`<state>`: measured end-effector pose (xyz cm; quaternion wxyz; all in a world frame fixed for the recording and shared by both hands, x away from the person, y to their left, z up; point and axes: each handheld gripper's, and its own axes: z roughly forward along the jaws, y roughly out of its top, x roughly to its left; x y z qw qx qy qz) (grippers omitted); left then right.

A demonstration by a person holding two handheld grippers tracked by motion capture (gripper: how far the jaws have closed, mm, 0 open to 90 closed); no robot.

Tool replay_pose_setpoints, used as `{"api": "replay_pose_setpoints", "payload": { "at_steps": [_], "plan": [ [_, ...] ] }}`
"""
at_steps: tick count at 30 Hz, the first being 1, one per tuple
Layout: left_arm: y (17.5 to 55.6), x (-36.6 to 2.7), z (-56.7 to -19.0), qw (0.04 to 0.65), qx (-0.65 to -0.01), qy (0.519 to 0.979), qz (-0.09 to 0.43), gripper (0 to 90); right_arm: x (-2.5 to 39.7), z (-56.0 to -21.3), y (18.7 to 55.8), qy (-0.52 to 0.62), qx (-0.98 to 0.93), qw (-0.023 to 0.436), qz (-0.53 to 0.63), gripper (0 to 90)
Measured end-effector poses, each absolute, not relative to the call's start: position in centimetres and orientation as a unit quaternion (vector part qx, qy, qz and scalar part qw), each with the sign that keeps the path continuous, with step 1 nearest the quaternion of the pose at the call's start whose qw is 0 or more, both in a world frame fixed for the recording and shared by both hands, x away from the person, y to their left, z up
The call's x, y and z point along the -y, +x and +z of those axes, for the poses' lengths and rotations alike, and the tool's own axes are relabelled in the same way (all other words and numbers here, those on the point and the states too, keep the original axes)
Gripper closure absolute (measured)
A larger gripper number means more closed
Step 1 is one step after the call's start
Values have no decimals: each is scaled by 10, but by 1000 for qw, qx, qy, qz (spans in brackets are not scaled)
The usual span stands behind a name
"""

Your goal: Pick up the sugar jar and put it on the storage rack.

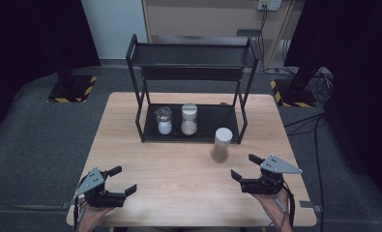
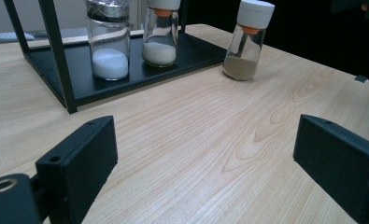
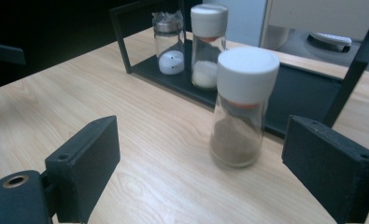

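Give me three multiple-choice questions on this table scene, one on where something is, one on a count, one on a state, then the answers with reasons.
1. Where does the white-capped glass jar of brown powder stand?
A. on the wooden table in front of the rack
B. on the rack's top shelf
C. in the right tool

2. How many jars stand on the black metal rack's bottom shelf?
A. none
B. two
C. four

3. How are the right tool's jaws?
A. shut on a jar
B. shut empty
C. open

Answers: 1 A, bare wood surrounds its base; 2 B, two jars of white powder stand side by side; 3 C, both jaws stand apart, holding nothing.
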<state>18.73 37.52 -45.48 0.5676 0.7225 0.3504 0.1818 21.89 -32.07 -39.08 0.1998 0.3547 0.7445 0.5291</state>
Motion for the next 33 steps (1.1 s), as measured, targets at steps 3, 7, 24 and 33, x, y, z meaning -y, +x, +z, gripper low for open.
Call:
{"api": "replay_pose_setpoints", "payload": {
  "at_steps": [3, 7, 24, 33],
  "plan": [
    [187, -375, -455, 567, -350, 723, 182, 53, 324, -396, 216, 359, -743, 199, 529, 114],
    [188, -376, -455, 569, -350, 723, 180, 53, 331, -403, 212, 366, -741, 197, 528, 112],
    [190, -376, -455, 567, -339, 729, 179, 43, 350, -424, 195, 392, -735, 187, 521, 107],
    [194, -376, -454, 560, -341, 735, 173, 36, 356, -428, 193, 391, -729, 188, 529, 103]
  ]
}}
